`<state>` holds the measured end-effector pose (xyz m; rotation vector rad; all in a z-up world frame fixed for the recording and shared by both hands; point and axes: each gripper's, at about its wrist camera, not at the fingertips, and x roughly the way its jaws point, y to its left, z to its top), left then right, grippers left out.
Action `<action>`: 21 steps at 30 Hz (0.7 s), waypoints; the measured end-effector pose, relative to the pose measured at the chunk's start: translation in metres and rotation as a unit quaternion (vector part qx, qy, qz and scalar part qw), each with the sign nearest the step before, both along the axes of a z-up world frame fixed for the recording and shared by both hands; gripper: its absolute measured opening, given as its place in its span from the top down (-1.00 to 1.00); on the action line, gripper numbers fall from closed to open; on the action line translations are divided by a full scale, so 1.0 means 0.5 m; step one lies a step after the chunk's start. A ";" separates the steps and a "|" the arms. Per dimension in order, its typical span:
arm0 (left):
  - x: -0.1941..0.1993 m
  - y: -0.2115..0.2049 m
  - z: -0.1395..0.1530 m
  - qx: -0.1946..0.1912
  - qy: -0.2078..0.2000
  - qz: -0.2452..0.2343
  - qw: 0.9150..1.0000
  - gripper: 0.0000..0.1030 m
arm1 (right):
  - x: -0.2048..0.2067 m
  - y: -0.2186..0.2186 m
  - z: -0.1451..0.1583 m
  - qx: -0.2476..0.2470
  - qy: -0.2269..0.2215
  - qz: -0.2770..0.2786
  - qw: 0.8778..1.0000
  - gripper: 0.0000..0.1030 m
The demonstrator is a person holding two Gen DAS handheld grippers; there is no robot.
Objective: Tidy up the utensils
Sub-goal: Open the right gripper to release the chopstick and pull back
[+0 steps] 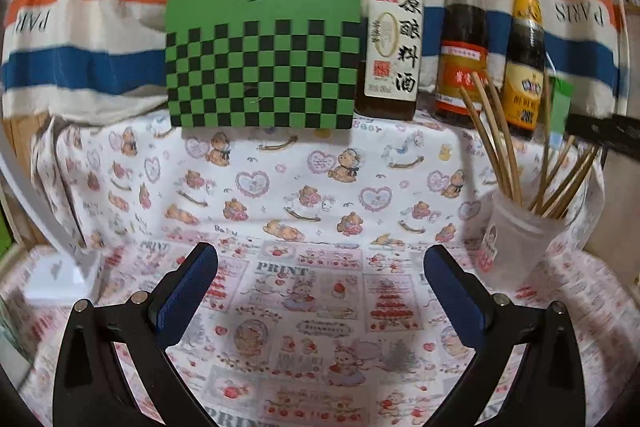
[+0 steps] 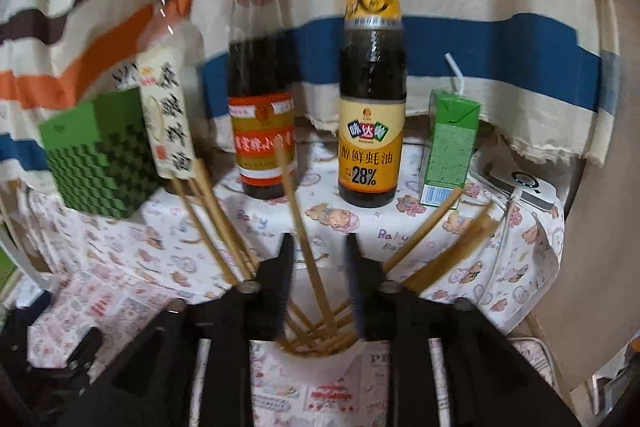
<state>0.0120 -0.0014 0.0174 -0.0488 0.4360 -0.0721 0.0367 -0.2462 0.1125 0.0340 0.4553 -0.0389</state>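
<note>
A translucent plastic cup (image 1: 520,231) stands at the right of the table with several wooden chopsticks (image 1: 496,143) leaning out of it. My left gripper (image 1: 320,267) is open and empty, low over the patterned tablecloth, left of the cup. My right gripper (image 2: 320,259) hovers directly over the same cup (image 2: 316,359). Its jaws stand slightly apart with one chopstick (image 2: 304,231) standing between them, not pinched. The other chopsticks (image 2: 216,223) fan out to both sides.
A green checkered board (image 1: 264,67) leans against the striped cloth at the back. Three sauce bottles (image 1: 392,27) (image 1: 464,39) (image 1: 524,67) stand behind the cup. A green juice carton (image 2: 452,151) and a white device (image 2: 524,187) sit at right. A white stand (image 1: 60,279) is at left.
</note>
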 end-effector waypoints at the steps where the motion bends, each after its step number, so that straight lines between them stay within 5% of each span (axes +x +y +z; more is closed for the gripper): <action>1: -0.001 0.002 0.001 -0.003 -0.001 0.003 1.000 -0.98 | -0.020 -0.002 0.002 0.011 -0.011 0.006 1.000 -0.06; 5: -0.007 0.011 0.004 -0.023 -0.010 0.001 1.000 -0.98 | -0.096 -0.017 -0.008 0.059 -0.052 0.031 0.996 -0.35; 8: -0.022 0.014 0.014 -0.030 -0.038 -0.006 0.999 -0.98 | -0.134 -0.016 -0.028 0.045 -0.079 0.022 0.996 -0.64; 11: -0.048 0.016 0.028 -0.024 -0.083 0.003 0.996 -0.99 | -0.144 -0.012 -0.055 0.022 -0.080 0.023 0.996 -0.66; 21: -0.059 0.008 0.033 -0.011 -0.107 0.003 0.994 -0.99 | -0.154 -0.019 -0.136 0.007 -0.086 0.024 0.996 -0.81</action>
